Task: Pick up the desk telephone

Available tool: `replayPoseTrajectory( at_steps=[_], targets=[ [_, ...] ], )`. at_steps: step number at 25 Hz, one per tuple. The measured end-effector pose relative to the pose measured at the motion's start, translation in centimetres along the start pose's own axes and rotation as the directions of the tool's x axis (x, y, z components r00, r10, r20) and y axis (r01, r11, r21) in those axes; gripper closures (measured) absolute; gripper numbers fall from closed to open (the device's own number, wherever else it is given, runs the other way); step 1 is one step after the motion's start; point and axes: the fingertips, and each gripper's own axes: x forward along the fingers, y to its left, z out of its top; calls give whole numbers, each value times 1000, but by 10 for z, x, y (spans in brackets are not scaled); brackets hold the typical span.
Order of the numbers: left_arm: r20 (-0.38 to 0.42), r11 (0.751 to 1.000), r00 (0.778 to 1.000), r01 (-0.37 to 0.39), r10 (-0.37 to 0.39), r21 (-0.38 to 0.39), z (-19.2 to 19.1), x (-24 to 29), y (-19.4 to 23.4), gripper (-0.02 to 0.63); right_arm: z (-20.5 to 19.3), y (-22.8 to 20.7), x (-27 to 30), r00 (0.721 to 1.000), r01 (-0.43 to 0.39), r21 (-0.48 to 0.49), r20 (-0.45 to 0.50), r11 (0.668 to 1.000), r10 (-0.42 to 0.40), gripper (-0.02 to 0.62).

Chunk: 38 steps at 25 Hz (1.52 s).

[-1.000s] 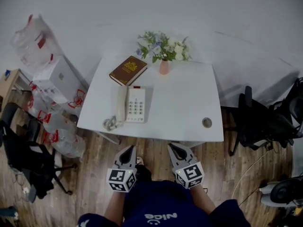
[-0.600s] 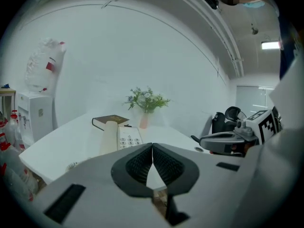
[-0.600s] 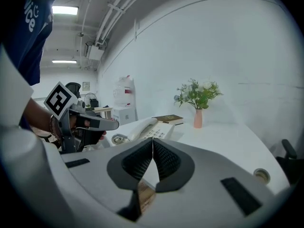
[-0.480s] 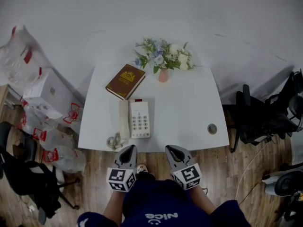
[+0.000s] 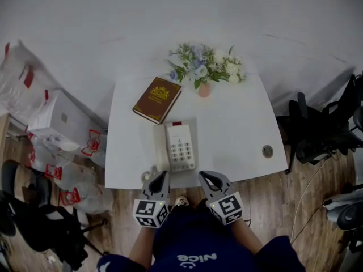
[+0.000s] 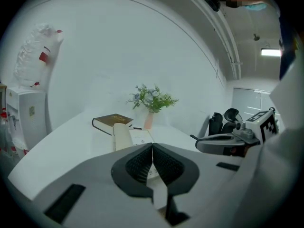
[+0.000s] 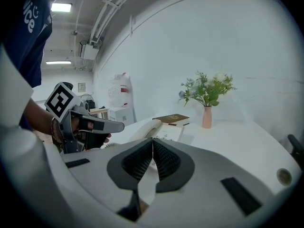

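Observation:
The white desk telephone [image 5: 180,147] lies on the white table [image 5: 238,135] near its front edge, with its handset [image 6: 121,136] on the cradle at the left and a coiled cord at the front left corner. My left gripper [image 5: 163,175] is shut and empty, its tip at the table edge just left of the phone's near end. My right gripper [image 5: 203,177] is shut and empty too, just right of that end. The telephone [image 6: 137,137] lies right beyond the left gripper [image 6: 152,148]. From the right gripper [image 7: 152,145] the telephone [image 7: 159,129] lies ahead and slightly left.
A brown book [image 5: 157,100] and a pink vase of flowers [image 5: 204,72] sit behind the phone. A round cable grommet [image 5: 267,151] is at the table's right. Plastic bags and boxes [image 5: 57,123] stand on the left; black chairs [image 5: 320,132] flank the table.
Both grippers have moved forward from over the floor to the table's front edge, and the phone now lies just beyond their tips. Both have stayed shut.

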Motion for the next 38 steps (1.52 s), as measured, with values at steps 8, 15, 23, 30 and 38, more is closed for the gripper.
replayPoseTrajectory(
  at_steps=[8, 15, 23, 30, 38],
  targets=[
    [-4, 999, 999, -46, 46, -18, -2, 3, 13, 589, 2, -18, 12, 1000, 2, 32, -1, 999, -2, 572],
    [-6, 992, 993, -119, 119, -50, 13, 12, 29, 589, 9, -36, 30, 998, -51, 20, -39, 998, 52, 572],
    [-21, 981, 988, -157, 155, -115, 21, 21, 46, 586, 12, -51, 51, 991, -111, 143, -57, 983, 120, 565],
    [-117, 945, 993, -62, 25, -320, 6, 38, 64, 368, 5, -63, 68, 975, -168, 339, -80, 926, 206, 414],
    [-257, 871, 947, 43, -191, -489, -9, 76, 94, 274, -21, -78, 94, 936, -178, 586, -147, 790, 320, 362]
  ],
)
